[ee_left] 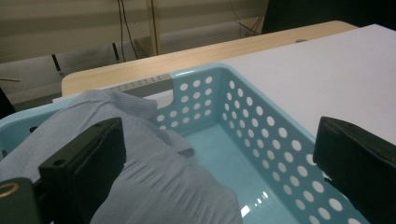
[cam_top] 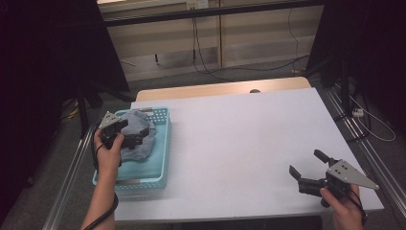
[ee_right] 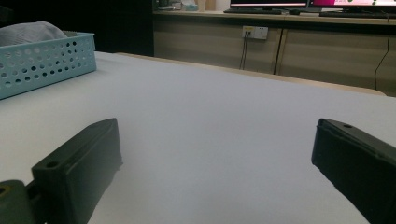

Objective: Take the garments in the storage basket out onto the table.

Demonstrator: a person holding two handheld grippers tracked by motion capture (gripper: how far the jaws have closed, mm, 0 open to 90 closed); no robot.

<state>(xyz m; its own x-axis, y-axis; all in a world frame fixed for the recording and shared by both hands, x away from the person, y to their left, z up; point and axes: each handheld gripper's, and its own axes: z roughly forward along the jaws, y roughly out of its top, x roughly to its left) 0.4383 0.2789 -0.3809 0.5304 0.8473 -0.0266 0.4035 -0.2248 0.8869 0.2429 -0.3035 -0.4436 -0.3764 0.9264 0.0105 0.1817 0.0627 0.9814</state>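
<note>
Black jaws of my left tool (ee_left: pixel 219 172) rise close in the left gripper view, spread wide, and the grey-blue cloth (ee_left: pixel 149 172) bulges up between them, pressed against the left-hand jaw and well short of the right-hand one. So I'm over the cloth with nothing clamped. That cloth sits heaped in the light blue basket (ee_left: pixel 261 126), filling the nearer part, while the far corner shows bare glossy floor and the perforated wall.

From the high view, my left tool (cam_top: pixel 136 139) hangs over the basket (cam_top: pixel 165 143) at the left edge of the white worktop (cam_top: pixel 239 143), jaws pointing across the cloth (cam_top: pixel 141 129), which is piled toward the basket's far end.

Over on my right, the right tool (cam_top: pixel 306 165) is held low near the front right corner of the worktop, jaws wide apart and gripping nothing, well apart from the basket. In the right gripper view its jaws frame bare worktop (ee_right: pixel 210 140), with the basket (ee_right: pixel 46 60) far off at upper left.
</note>
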